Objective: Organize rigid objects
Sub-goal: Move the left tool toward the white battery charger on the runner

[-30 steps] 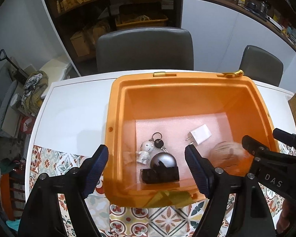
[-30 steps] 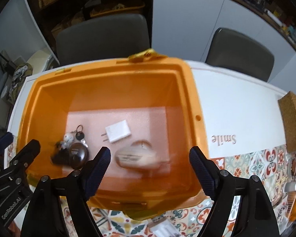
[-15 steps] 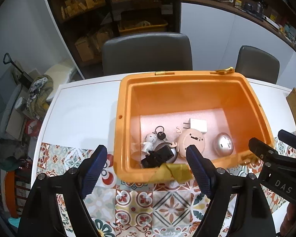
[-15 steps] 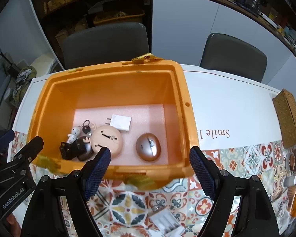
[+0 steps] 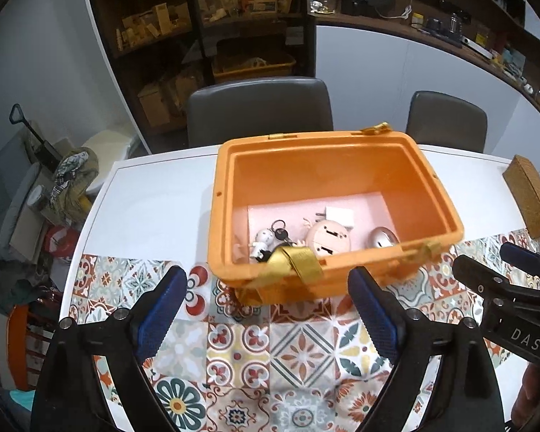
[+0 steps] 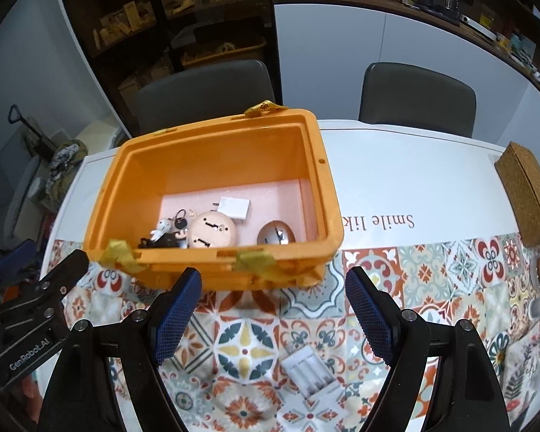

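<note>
Orange bin (image 5: 226,194) is sitting on the table's white top, its near wall at the edge of the tiled cloth (image 5: 291,352). On the pink foam floor are lying a white charger plug (image 6: 235,208), a round tan disc (image 6: 212,234), a silver mouse (image 6: 275,234), a small white figure with keys (image 6: 169,228) and something black I cannot identify. These are already stowed — the sorting is partly done, I judge.

One piece is waiting outside: a white battery holder (image 6: 307,372) is lying flat on the cloth, just below and between my right fingers.

I am holding both claws clear of the bin, on the near side, pointing steeply down. My right gripper (image 6: 273,313) is standing open with nothing between the pads. My left gripper (image 5: 268,311) is empty too — its jaws have just been opening wider, over bare cloth.

Step in hand, as I read it: going for the next object. The next move is calling for the right claw to drop onto the battery holder, straddle its long sides, close, then carry it over the near rim. It looks thin and flat; a shallow grip may slip.
</note>
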`<state>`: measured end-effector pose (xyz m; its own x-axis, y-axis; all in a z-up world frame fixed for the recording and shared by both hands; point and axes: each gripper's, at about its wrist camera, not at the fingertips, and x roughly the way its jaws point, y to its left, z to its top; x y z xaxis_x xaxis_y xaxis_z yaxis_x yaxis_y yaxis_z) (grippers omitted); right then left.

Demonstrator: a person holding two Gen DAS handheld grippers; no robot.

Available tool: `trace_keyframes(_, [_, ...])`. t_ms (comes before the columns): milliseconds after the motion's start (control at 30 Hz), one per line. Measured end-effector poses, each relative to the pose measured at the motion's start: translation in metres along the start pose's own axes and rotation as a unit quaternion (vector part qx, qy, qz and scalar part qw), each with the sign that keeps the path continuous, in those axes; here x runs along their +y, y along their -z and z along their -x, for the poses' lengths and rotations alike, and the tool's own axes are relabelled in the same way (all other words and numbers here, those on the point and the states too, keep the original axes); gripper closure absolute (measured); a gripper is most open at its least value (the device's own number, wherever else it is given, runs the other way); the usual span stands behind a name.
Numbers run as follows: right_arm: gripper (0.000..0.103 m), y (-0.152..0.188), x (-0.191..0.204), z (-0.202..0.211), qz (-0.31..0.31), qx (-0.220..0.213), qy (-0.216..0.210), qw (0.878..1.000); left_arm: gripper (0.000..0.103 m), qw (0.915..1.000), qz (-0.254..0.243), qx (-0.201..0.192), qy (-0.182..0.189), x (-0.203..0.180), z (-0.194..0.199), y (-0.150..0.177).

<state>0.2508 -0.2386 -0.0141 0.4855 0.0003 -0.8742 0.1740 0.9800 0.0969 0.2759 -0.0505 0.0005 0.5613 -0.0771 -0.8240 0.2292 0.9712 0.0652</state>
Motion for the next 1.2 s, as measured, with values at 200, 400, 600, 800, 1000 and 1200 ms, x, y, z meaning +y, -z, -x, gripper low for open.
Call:
trace_keyframes(200, [0.021, 0.019, -0.004, 0.014, 0.001, -0.01, 0.001, 1.0, 0.009, 1.0, -0.001, -0.008, -0.001, -0.006, 0.012, 0.018])
trace_keyframes(400, [0.021, 0.039, -0.012, 0.026, -0.006, -0.022, 0.003, 1.0, 0.009, 1.0, -0.001, -0.008, 0.003, -0.011, 0.018, 0.037])
trace_keyframes(600, [0.021, 0.06, -0.016, 0.026, -0.012, -0.013, 0.006, 1.0, 0.009, 0.9999, -0.002, -0.003, 0.011, -0.018, 0.021, 0.055])
trace_keyframes(800, [0.021, 0.083, -0.022, 0.026, -0.034, -0.022, 0.018, 0.999, 0.009, 0.9999, -0.005, -0.001, 0.01, -0.02, 0.02, 0.072])
trace_keyframes(1000, [0.021, 0.099, -0.026, 0.024, -0.05, -0.029, 0.025, 0.998, 0.009, 0.9997, -0.019, 0.004, 0.016, -0.025, 0.014, 0.086])
trace_keyframes(1200, [0.021, 0.112, -0.031, 0.018, -0.062, -0.022, 0.027, 0.998, 0.009, 0.9988, -0.031, 0.009, 0.036, -0.033, 0.007, 0.096])
